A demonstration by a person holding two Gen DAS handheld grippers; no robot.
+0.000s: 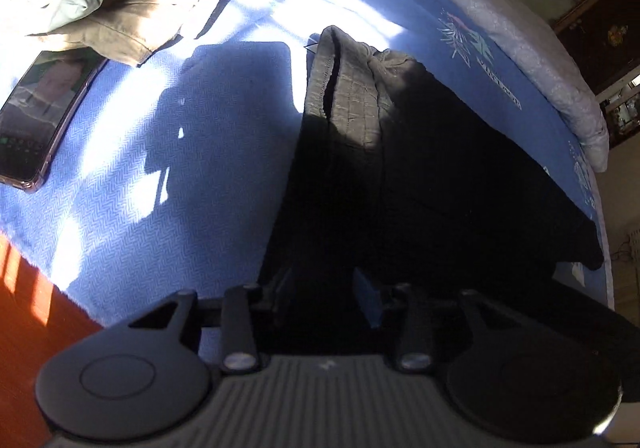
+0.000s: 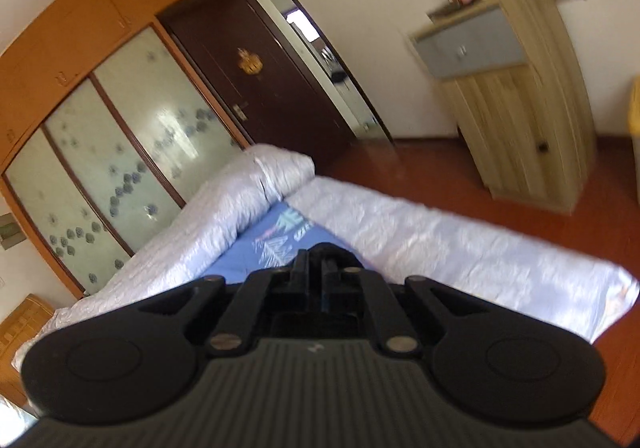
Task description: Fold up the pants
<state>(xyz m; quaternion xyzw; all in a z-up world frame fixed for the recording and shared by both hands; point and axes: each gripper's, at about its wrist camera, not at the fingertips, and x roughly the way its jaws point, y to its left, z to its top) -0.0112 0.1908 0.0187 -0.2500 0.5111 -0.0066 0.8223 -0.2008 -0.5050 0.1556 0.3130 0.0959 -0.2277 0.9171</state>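
Bed [image 1: 168,152] carrying dark pants [image 1: 420,188], part-folded. Left tongs [image 1: 328,296] hovering partly spread over them; right tongs [image 2: 320,268] pressed together, empty. Next: regrip an edge.

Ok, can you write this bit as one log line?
dark pants: on blue sheet | left gripper: open over pants | right gripper: shut, empty

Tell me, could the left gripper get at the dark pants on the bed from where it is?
Probably yes. The left gripper hangs right over the near end of the dark pants on the blue blanket, jaws parted, with nothing between them and the cloth.
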